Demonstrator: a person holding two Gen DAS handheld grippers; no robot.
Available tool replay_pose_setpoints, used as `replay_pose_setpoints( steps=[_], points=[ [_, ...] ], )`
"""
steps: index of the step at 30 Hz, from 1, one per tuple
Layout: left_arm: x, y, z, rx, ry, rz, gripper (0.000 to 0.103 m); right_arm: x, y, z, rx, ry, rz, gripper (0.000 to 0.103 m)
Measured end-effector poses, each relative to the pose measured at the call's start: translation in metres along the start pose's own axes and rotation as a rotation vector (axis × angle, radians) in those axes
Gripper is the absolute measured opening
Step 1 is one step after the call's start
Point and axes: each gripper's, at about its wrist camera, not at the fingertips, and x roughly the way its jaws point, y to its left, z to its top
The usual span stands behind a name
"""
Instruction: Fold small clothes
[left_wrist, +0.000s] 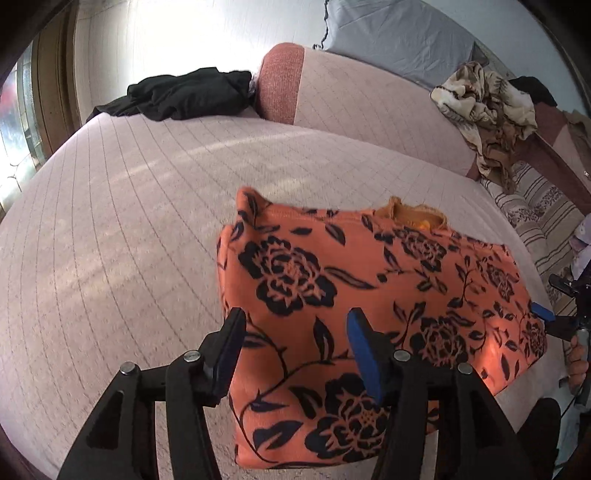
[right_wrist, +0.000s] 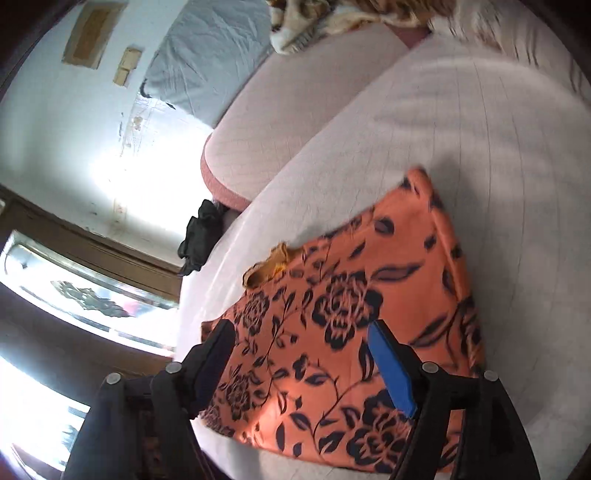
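A wide bed (left_wrist: 110, 229) covered in a pale pink quilted spread fills both views, with a matching bolster (left_wrist: 351, 99) along its far side, a grey pillow (left_wrist: 399, 33) against the wall and a bright window to one side. A black garment (left_wrist: 184, 94) lies crumpled at the far edge of the spread, and a brown-and-cream patterned blanket (left_wrist: 484, 110) is heaped past the bolster, both well apart from the work.

The orange floral garment (left_wrist: 369, 295) lies on the near part of the bed, right in front of both cameras. It looks already folded at least once: it forms a compact, roughly rectangular block with thick, doubled edges, and its orange neckline (left_wrist: 410, 214) shows at the far edge. The top layer lies fairly flat, though one far corner stands up a little. The fabric is soft and fleecy-looking, coral orange printed with large black roses and leaves.

The left hand-held gripper (left_wrist: 295, 332) hovers over the near left part of the garment with its fingers spread wide, holding nothing. The right hand-held gripper (right_wrist: 301, 347) hangs over the opposite side, its fingers likewise apart and empty.

Judging by this, the fold of this piece is well advanced or nearly finished; what may remain is a last fold or smoothing, and possibly the black garment after it.
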Motion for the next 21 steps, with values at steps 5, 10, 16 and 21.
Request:
replay_pose_setpoints(
  steps=[5,10,16,21],
  points=[
    [0.011,0.014,-0.006,-0.053,0.036,0.057,0.068,0.0,-0.052,-0.016,0.168,-0.046,-0.089,0.047],
    [-0.036,0.013,-0.005,-0.059,-0.072,-0.016,0.068,-0.03,0.004,-0.035,0.009,-0.11,-0.017,0.082],
    [-0.013,0.029,-0.041,-0.101,0.031,0.059,0.069,-0.026,-0.051,-0.072,0.186,-0.113,-0.057,0.073],
    [-0.05,0.008,-0.023,-0.045,-0.074,0.072,0.069,-0.064,-0.03,-0.09,0.163,-0.19,-0.117,0.081]
  ],
)
